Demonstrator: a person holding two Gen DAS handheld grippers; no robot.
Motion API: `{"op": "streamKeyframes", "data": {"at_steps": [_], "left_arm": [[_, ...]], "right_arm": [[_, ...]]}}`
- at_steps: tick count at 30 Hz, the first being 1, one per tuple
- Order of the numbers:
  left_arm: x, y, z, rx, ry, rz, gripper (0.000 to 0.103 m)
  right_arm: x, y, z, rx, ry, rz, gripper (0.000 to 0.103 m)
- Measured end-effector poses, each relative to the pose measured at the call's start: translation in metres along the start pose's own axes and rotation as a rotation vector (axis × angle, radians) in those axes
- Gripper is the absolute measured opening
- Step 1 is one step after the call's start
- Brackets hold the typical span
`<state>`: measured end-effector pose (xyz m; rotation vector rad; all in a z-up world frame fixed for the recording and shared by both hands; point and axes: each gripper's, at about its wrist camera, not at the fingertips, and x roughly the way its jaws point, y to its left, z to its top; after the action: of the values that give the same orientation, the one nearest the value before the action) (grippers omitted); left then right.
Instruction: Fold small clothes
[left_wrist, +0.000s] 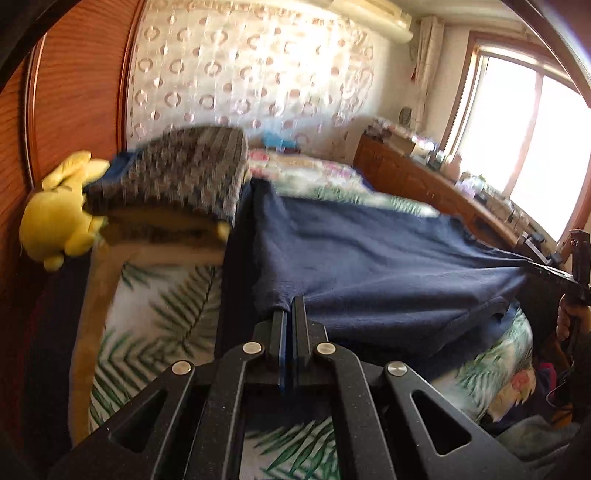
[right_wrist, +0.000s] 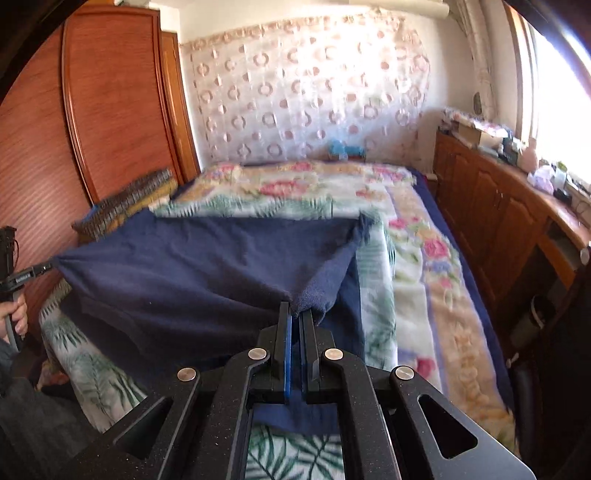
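Note:
A dark navy garment (left_wrist: 369, 258) is stretched in the air over the bed, pinched at two edges. My left gripper (left_wrist: 290, 306) is shut on its near left edge, the cloth bunched at the tips. My right gripper (right_wrist: 297, 314) is shut on the other edge, where a ribbed hem (right_wrist: 325, 284) folds over. In the left wrist view the right gripper (left_wrist: 532, 264) shows at the far right with a hand below it. The right wrist view shows the garment (right_wrist: 192, 273) running left to the left gripper (right_wrist: 46, 266). Its lower part drapes onto the bedspread.
The bed has a leaf-print cover (left_wrist: 155, 317) and a floral blanket (right_wrist: 424, 266). A yellow plush toy (left_wrist: 61, 218) and a checked grey pillow (left_wrist: 184, 173) lie by the wooden wardrobe (right_wrist: 110, 103). A low wooden cabinet (right_wrist: 491, 206) with clutter runs under the window on the right.

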<state>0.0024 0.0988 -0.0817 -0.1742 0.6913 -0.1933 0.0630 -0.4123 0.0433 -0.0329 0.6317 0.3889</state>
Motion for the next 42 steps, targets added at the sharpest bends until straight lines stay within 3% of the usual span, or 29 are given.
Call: {"op": "streamKeyframes", "data": {"at_steps": [7,9,11,14,16,22,26,36,42], "left_arm": [[0.016,-0.001,-0.015,0.012,0.062,0.028,0.003],[0.016,-0.001,-0.015,0.014,0.065,0.031,0.007],[0.014,-0.001,-0.016,0.016,0.059,0.041,0.009],[0.009,0.0,-0.016,0.02,0.04,0.045,0.01],[0.006,0.001,-0.014,0.023,0.029,0.047,0.017],[0.0,0.0,-0.007,0.043,0.005,0.07,0.051],[-0.007,0.003,-0.005,0.042,-0.018,0.074,0.081],[0.0,0.009,-0.006,0.052,-0.004,0.151,0.082],[0.003,0.01,-0.008,0.055,0.003,0.169,0.082]], "right_arm": [[0.026,-0.013,-0.009,0.042,0.07,0.008,0.005],[0.018,-0.017,-0.008,0.049,0.059,0.001,0.02],[0.009,-0.021,-0.005,0.052,0.04,-0.031,0.027],[-0.002,-0.026,-0.007,0.06,0.029,-0.056,0.027],[-0.003,-0.026,-0.012,0.063,0.04,-0.074,0.027],[0.008,-0.017,-0.015,0.073,0.049,-0.076,0.027],[0.016,-0.006,-0.01,0.041,0.027,-0.064,0.027],[0.061,0.046,0.021,-0.082,-0.005,-0.002,0.027],[0.101,0.065,0.032,-0.128,0.021,0.052,0.031]]}}
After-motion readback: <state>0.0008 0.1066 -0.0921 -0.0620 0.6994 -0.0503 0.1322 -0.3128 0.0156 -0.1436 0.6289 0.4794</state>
